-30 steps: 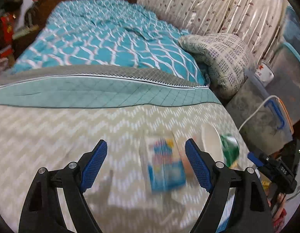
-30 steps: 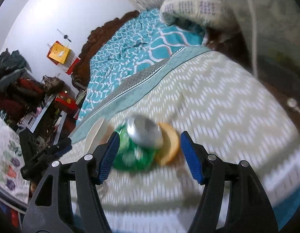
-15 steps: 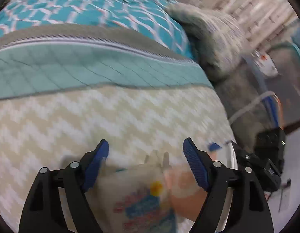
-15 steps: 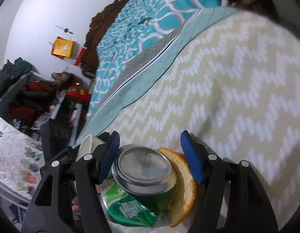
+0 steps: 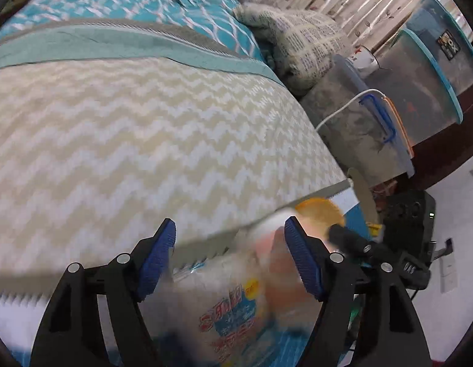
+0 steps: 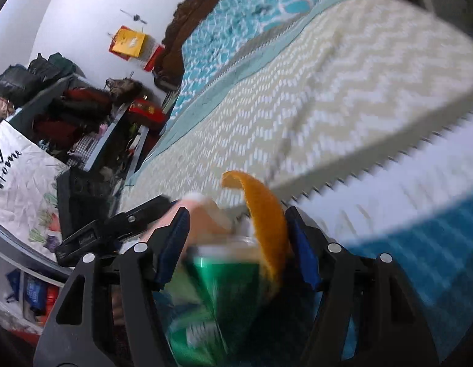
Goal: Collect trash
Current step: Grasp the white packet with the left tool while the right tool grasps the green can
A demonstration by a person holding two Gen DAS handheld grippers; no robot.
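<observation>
Collection under way: right fingers (image 6: pixel 300 253) pinch a green aluminium drink can (image 6: pixel 233 275) and a curled orange peel (image 6: pixel 264 214). Left fingers (image 5: pixel 157 253) have just been closing, with a printed plastic packet (image 5: pixel 224 305) between them; grip uncertain. Binning remains.

Your left gripper (image 5: pixel 230 260) has the snack wrapper (image 5: pixel 233 309) between its fingers, off the bed's (image 5: pixel 138 128) near edge. To its right sits the orange peel (image 5: pixel 320 212). Your right gripper (image 6: pixel 236 244) has the soda can (image 6: pixel 224 278) between its fingers, the peel against the right one. Storage bins (image 5: pixel 426 91) stand right of the bed, behind a pillow (image 5: pixel 300 42).
</observation>
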